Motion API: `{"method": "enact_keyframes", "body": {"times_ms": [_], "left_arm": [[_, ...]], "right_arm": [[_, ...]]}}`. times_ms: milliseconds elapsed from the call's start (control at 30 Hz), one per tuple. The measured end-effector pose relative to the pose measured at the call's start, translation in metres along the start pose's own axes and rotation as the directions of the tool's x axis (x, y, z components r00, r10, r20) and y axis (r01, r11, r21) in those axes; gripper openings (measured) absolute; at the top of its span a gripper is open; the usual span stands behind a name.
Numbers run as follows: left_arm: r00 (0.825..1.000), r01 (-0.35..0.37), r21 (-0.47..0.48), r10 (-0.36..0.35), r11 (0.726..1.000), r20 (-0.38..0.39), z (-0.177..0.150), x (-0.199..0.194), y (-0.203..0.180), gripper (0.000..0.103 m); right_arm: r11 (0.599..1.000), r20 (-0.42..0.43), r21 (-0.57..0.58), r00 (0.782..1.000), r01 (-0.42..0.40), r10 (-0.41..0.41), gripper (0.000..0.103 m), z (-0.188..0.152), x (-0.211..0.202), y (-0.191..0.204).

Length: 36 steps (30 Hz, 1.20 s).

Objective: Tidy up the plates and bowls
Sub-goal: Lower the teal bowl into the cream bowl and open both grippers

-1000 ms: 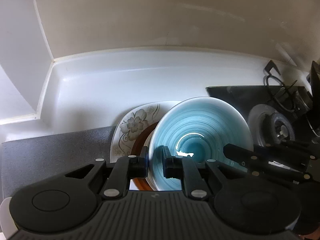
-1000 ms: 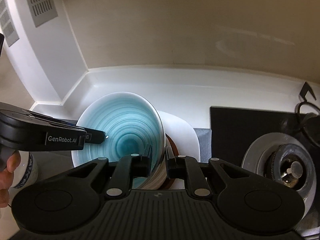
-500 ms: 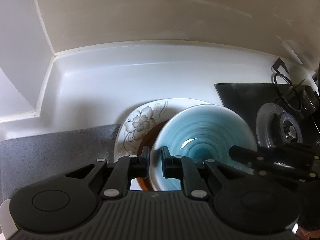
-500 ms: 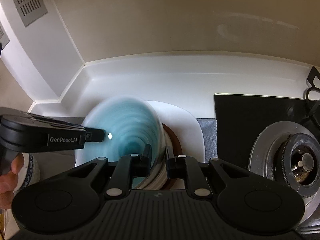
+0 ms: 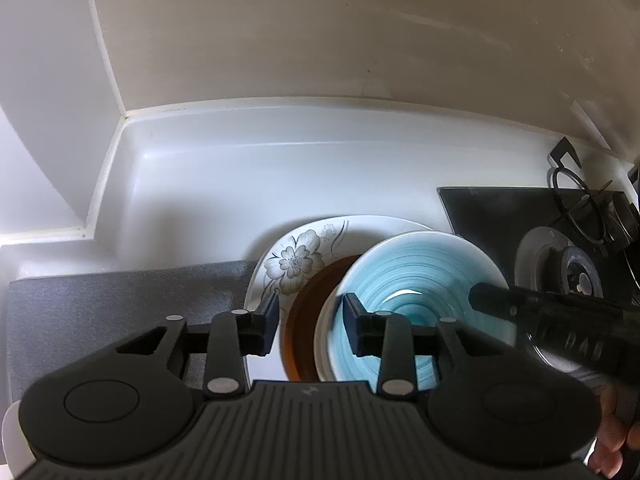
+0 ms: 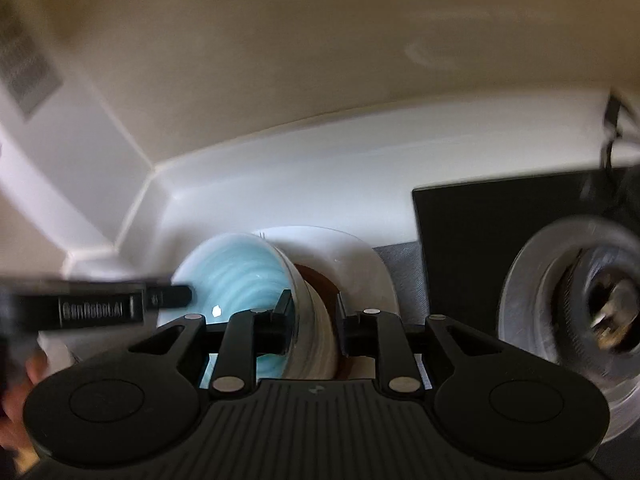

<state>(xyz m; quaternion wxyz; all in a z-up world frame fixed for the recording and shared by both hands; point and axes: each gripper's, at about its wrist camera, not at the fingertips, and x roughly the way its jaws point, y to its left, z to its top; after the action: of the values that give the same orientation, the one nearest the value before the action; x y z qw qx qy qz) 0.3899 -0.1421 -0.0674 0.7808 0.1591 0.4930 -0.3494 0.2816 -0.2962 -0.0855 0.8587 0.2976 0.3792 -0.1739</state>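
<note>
A white counter (image 5: 280, 160) meets a pale wall. The blue bowl (image 5: 420, 280) sits on a brown plate (image 5: 308, 304) (atop a flowered plate (image 5: 296, 260)), at six o'clock. The left gripper (image 5: 310, 320) has just opened off the rim. The right gripper (image 6: 314, 320) is opening too, rim between its jaws, maybe touching.

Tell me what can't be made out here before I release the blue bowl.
- Brown dish, left wrist view: mostly hidden under the blue spiral-glazed bowl.
- Bowl's near rim: cut off by the left gripper body.
- Right gripper contact with bowl: right wrist view is motion-blurred.
- Gas burner: smeared.
</note>
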Motion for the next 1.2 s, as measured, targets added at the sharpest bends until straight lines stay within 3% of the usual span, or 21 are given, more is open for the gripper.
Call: {"method": "enact_keyframes", "body": {"times_ms": [167,267,367,633,700,733,767,800,867,1067,1200], "left_arm": [[1.0,0.004,-0.004,-0.004,1.0,0.007,-0.001,-0.001,0.001,0.045],[1.0,0.004,-0.009,-0.004,1.0,0.01,-0.001,-0.002,0.002,0.049],[1.0,0.004,-0.005,-0.004,1.0,0.014,-0.002,-0.002,0.001,0.049],[1.0,-0.003,0.003,0.003,1.0,0.01,-0.009,0.001,0.003,0.053],[1.0,0.007,0.0,-0.007,1.0,0.021,-0.009,-0.002,0.004,0.055],[0.999,0.014,-0.001,-0.014,1.0,0.033,-0.009,-0.005,0.004,0.059],[0.999,0.021,0.0,-0.021,1.0,0.046,-0.009,-0.008,0.005,0.07],[0.998,0.023,0.001,-0.023,1.0,0.063,-0.009,-0.012,0.004,0.087],[0.993,0.013,0.008,-0.014,1.0,0.12,-0.013,-0.022,0.001,0.097],[0.983,-0.001,0.042,-0.007,0.999,0.186,-0.029,-0.047,-0.004,0.102],[0.976,0.0,0.058,-0.013,0.998,0.216,-0.059,-0.072,-0.004,0.103]], "right_arm": [[0.978,-0.04,0.195,0.995,-0.078,0.088,0.025,0.006,0.011,-0.025],[0.96,-0.08,0.267,0.991,-0.084,0.109,0.026,0.003,0.021,-0.035],[0.961,-0.1,0.268,0.99,-0.069,0.099,0.026,0.0,0.025,-0.034],[0.994,-0.029,0.111,0.999,-0.017,0.02,0.027,-0.002,0.011,-0.011],[0.995,-0.02,0.097,1.0,-0.01,0.012,0.032,-0.003,0.008,-0.009],[0.996,-0.013,0.092,1.0,-0.008,0.009,0.042,-0.003,0.007,-0.009],[0.996,-0.004,0.087,1.0,-0.005,0.005,0.053,-0.003,0.004,-0.009],[0.997,0.009,0.079,1.0,-0.006,0.005,0.057,-0.004,0.001,-0.008],[0.998,0.042,0.053,0.999,-0.013,0.011,0.066,-0.007,-0.006,-0.006],[1.0,0.14,0.02,0.99,-0.008,0.005,0.074,-0.021,-0.039,0.003],[1.0,0.213,0.0,0.977,-0.013,0.012,0.082,-0.044,-0.072,0.01]]}}
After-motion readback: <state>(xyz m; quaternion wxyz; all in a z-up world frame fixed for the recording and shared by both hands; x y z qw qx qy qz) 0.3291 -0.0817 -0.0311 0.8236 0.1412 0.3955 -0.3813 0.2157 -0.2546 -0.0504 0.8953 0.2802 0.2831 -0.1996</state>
